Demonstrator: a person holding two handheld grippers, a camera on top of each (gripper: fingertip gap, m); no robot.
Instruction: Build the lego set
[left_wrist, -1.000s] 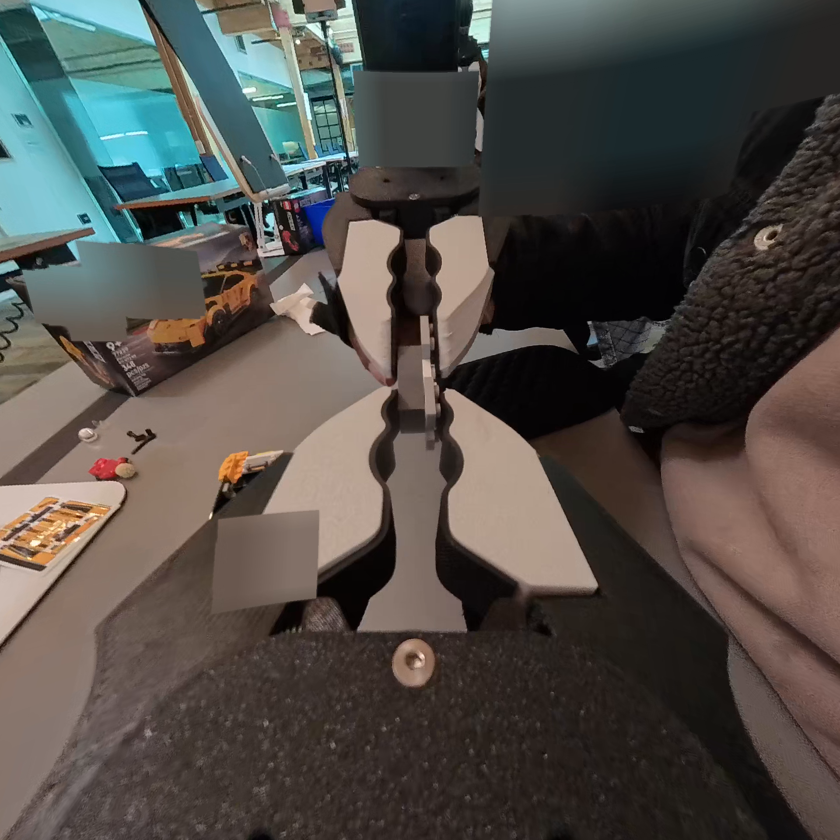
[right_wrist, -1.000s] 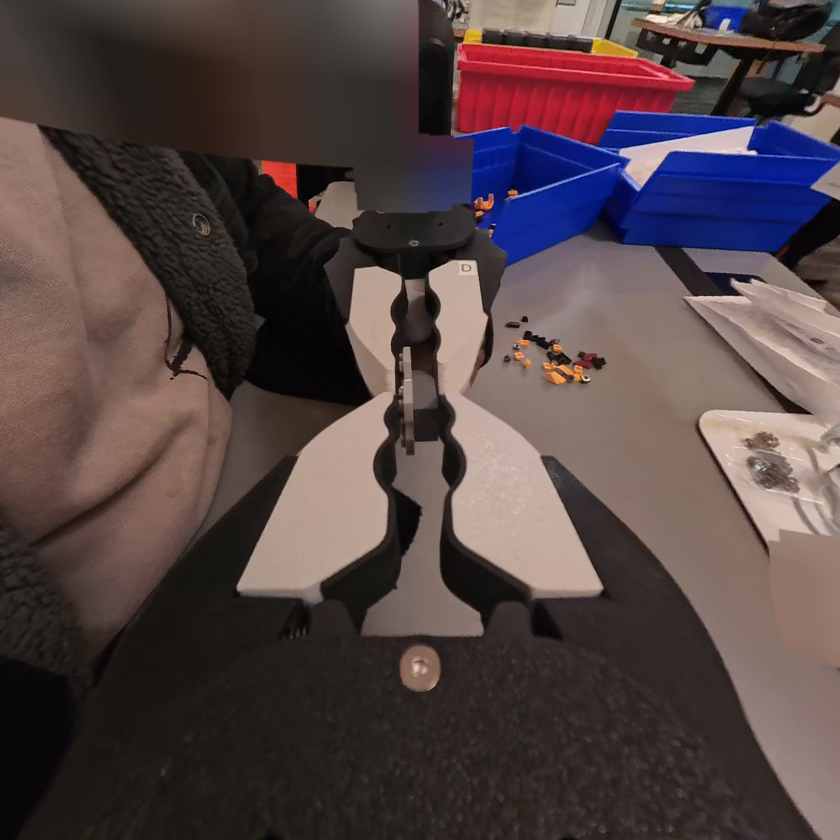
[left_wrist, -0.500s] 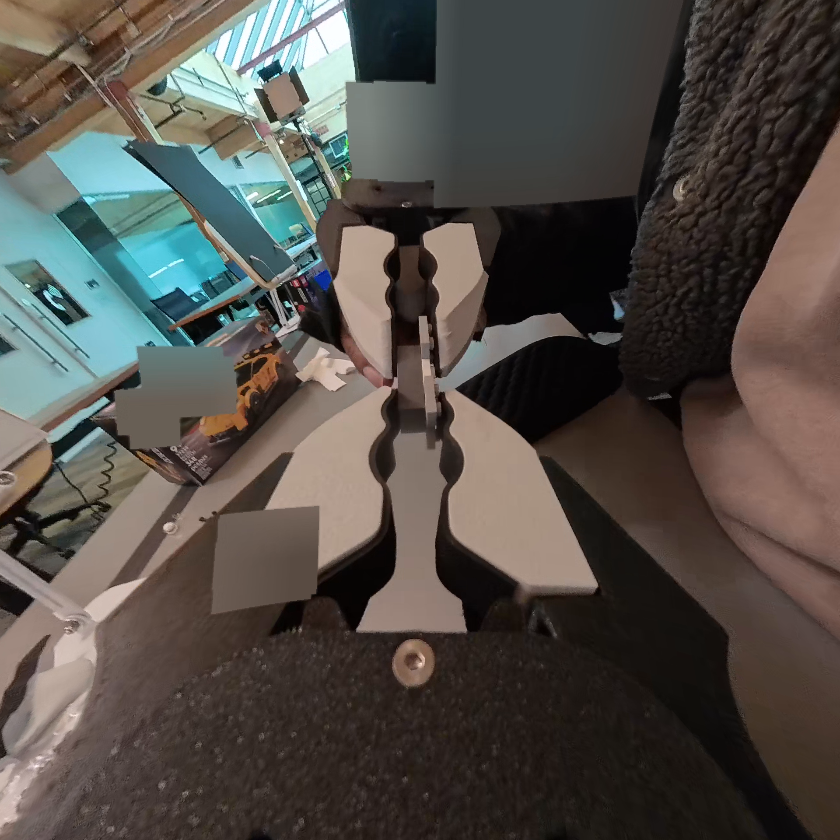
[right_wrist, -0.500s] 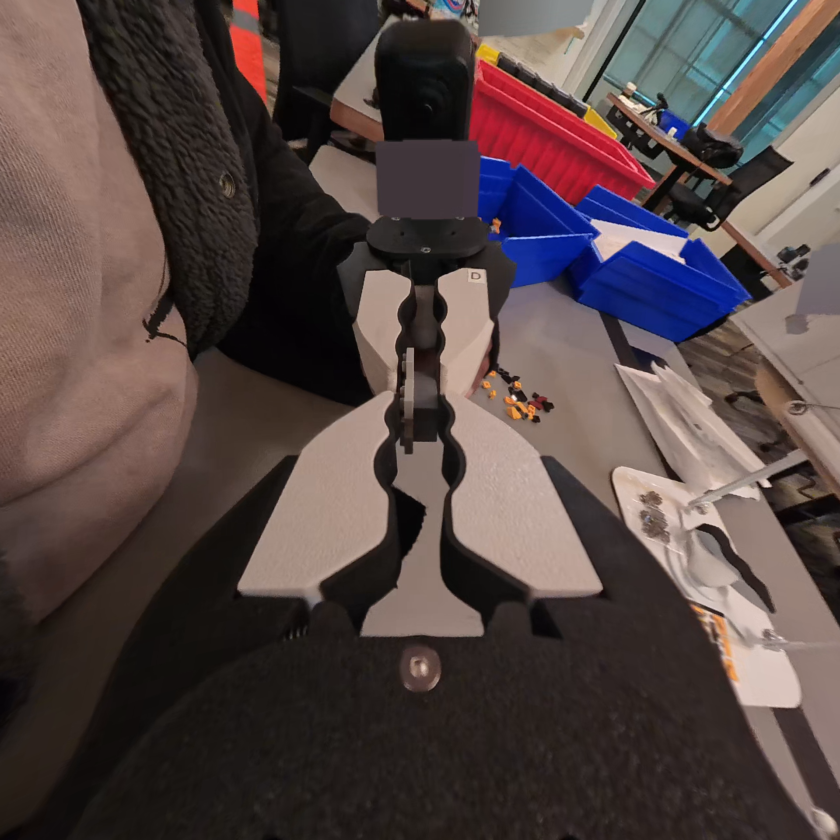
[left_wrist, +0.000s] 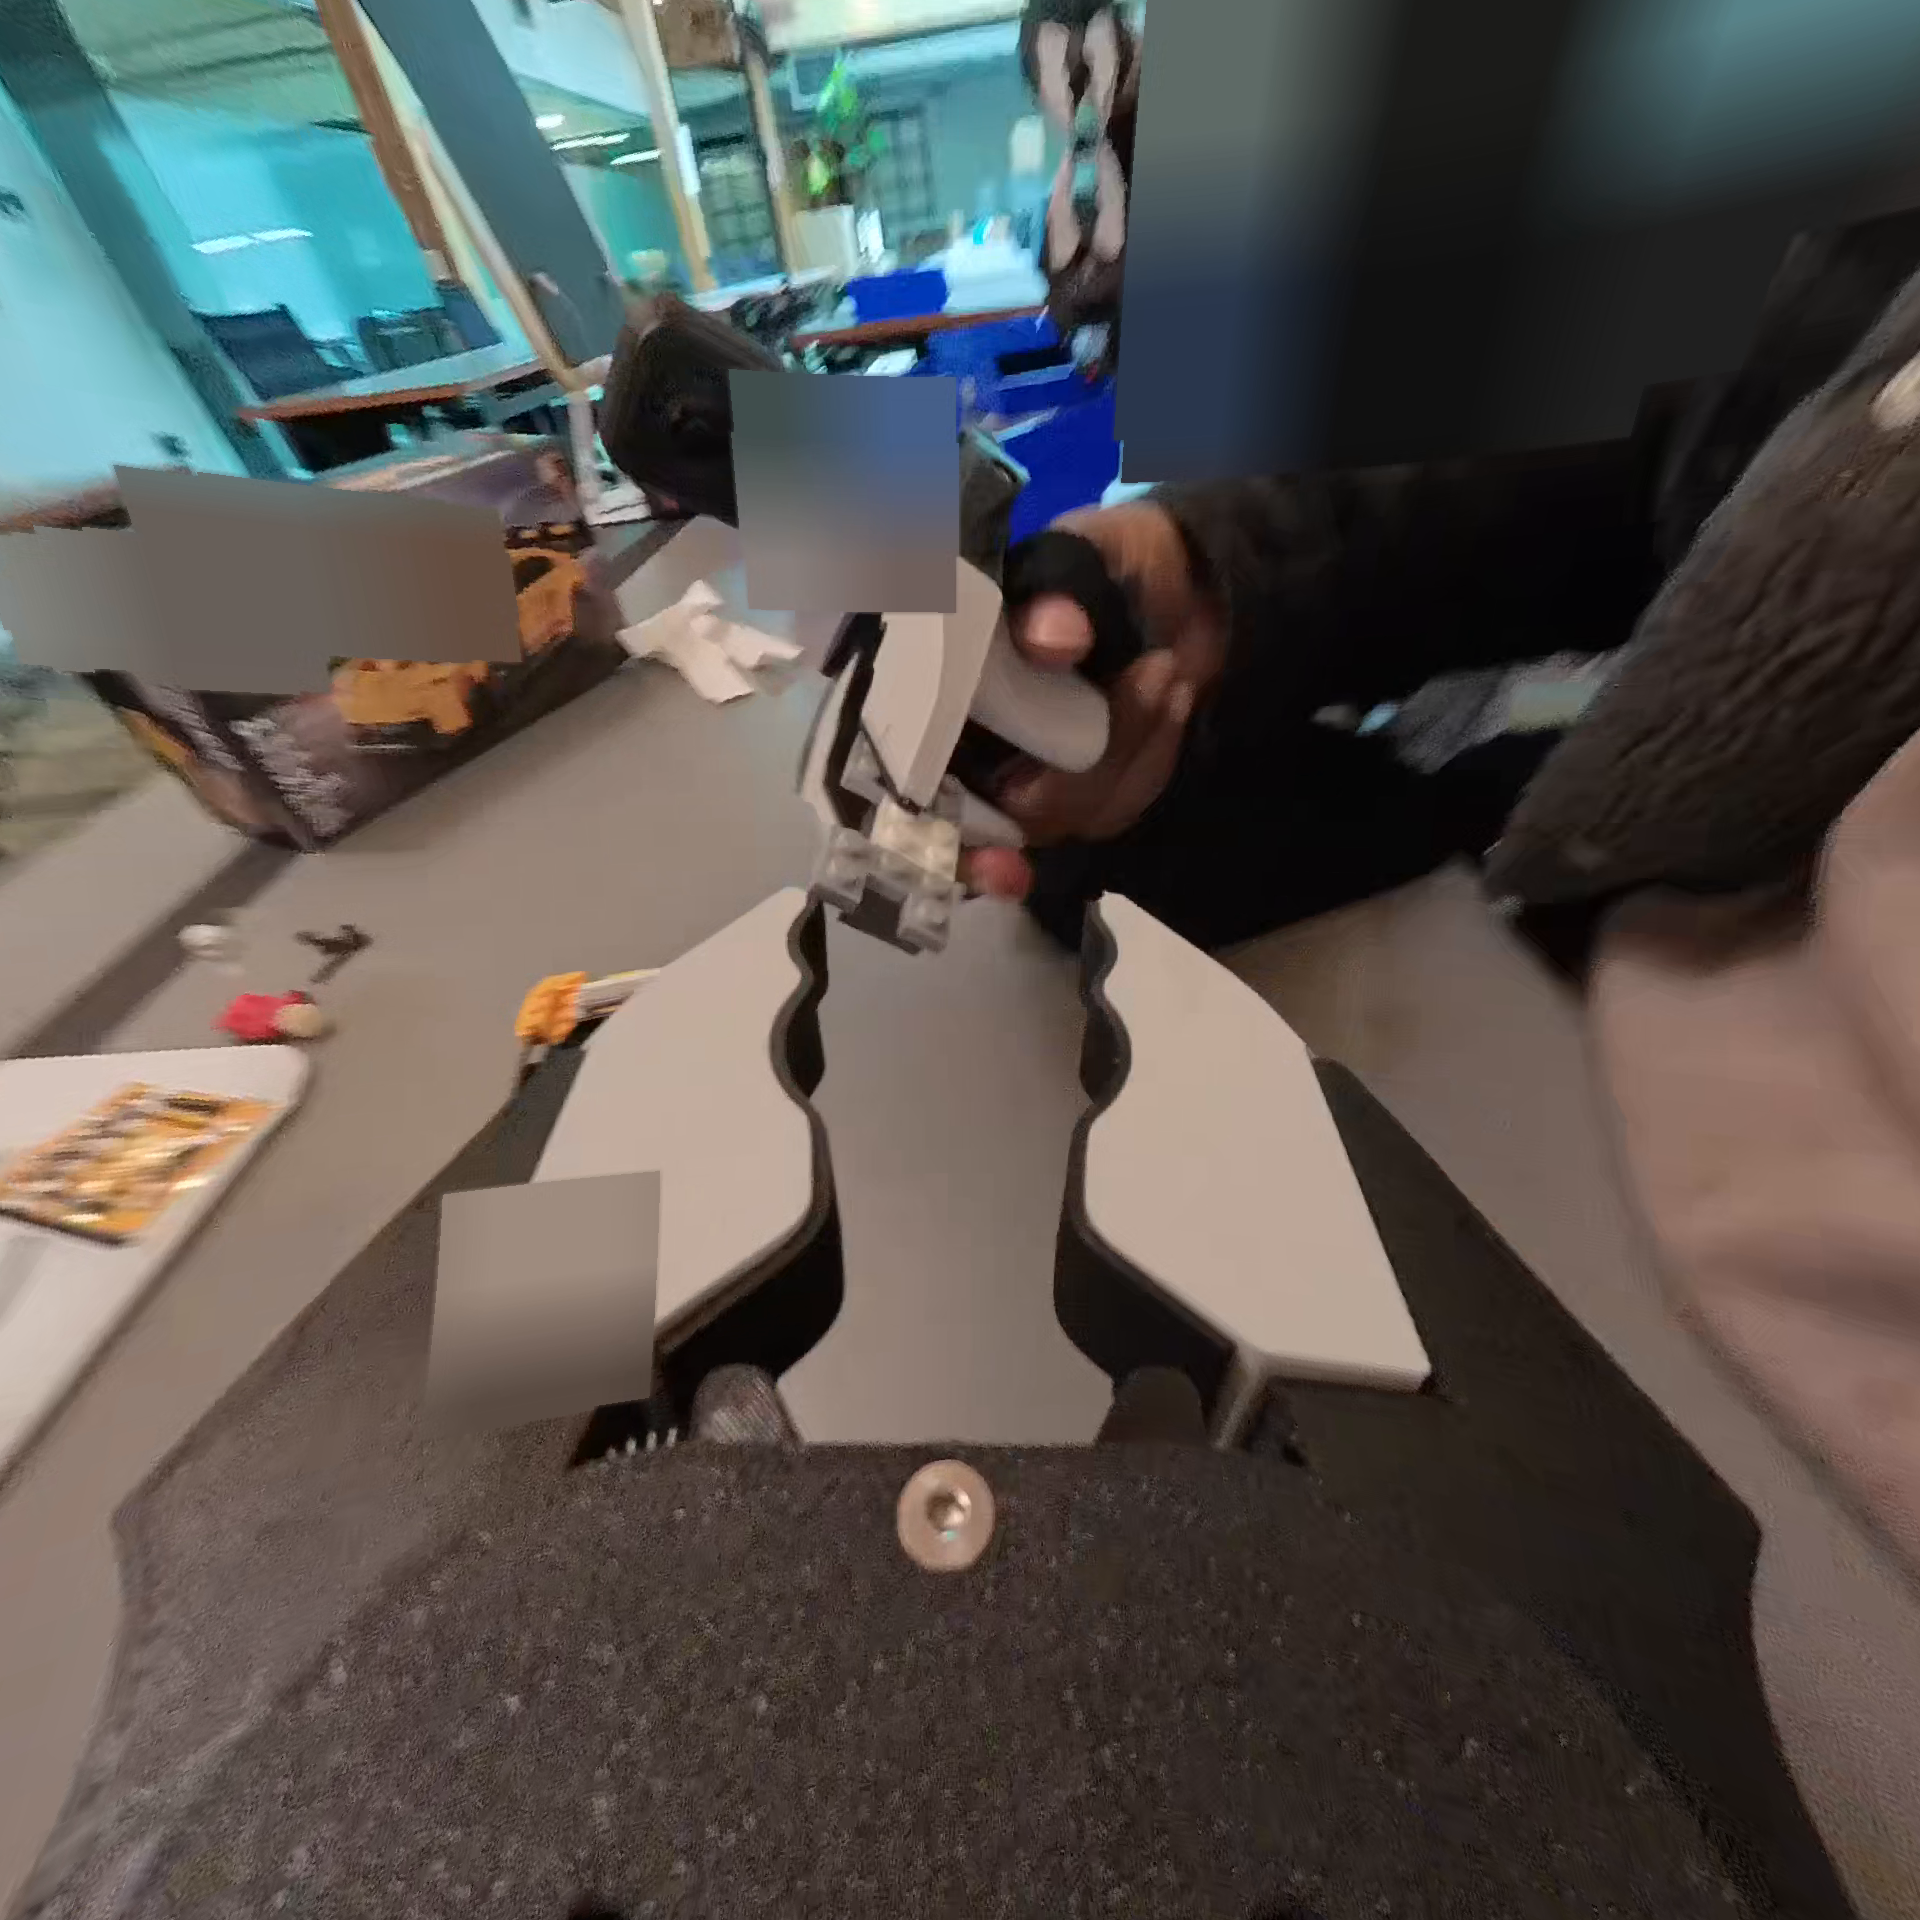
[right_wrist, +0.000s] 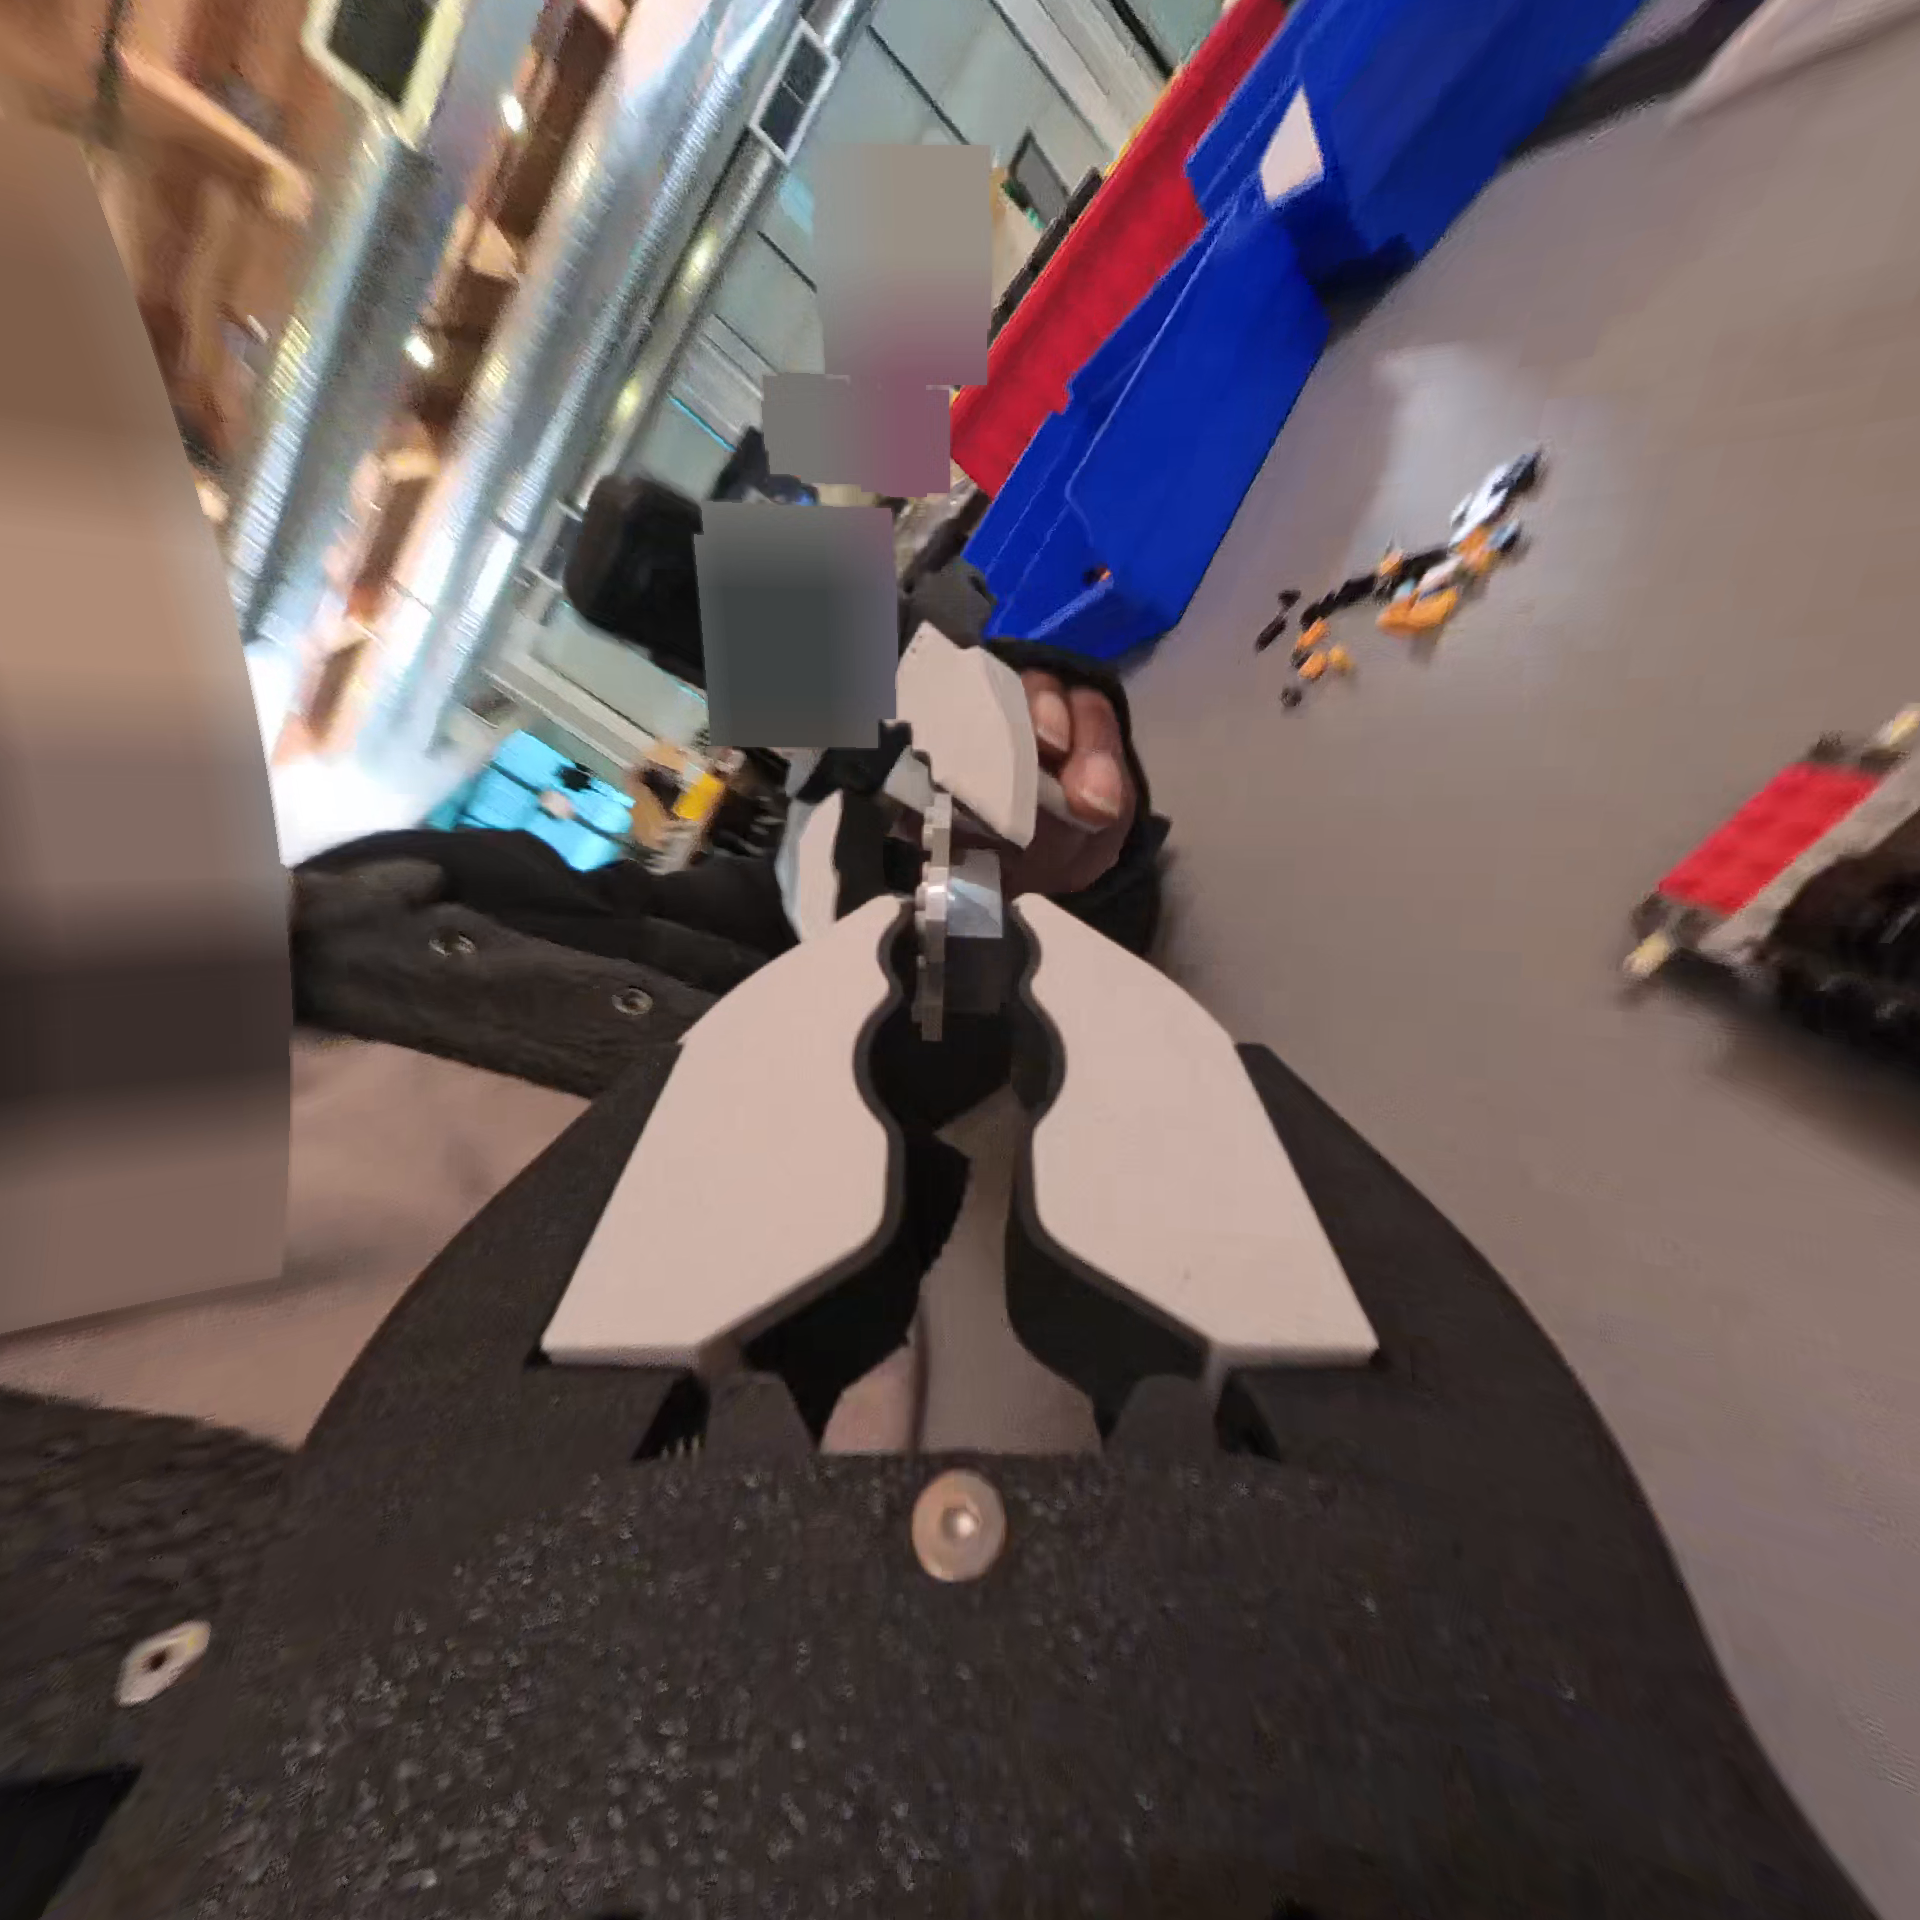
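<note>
A small grey lego assembly (right_wrist: 971, 966) of a plate and a block sits between the fingertips of my right gripper (right_wrist: 958, 920), which is shut on it. In the left wrist view the same assembly (left_wrist: 894, 873) hangs from the right gripper (left_wrist: 883, 821), just past my left gripper (left_wrist: 945, 920). My left gripper is open and empty, its jaws spread wide below the piece. In the right wrist view the left gripper (right_wrist: 894, 821) shows just beyond the piece, tilted, held by a hand (right_wrist: 1081, 790).
On the grey table (left_wrist: 623, 831) lie a lego box (left_wrist: 416, 707), crumpled paper (left_wrist: 707, 644), a sticker sheet (left_wrist: 125, 1153) and small red (left_wrist: 265, 1016) and orange (left_wrist: 556, 1003) parts. Blue bins (right_wrist: 1164, 416), loose pieces (right_wrist: 1403, 592) and a red-topped partial model (right_wrist: 1787, 883) lie to the right. My left and right fingertips are right by each other.
My left gripper has opened and let go of the grey assembly. My right gripper keeps hold of it. Both grippers have tilted and drawn slightly apart.
</note>
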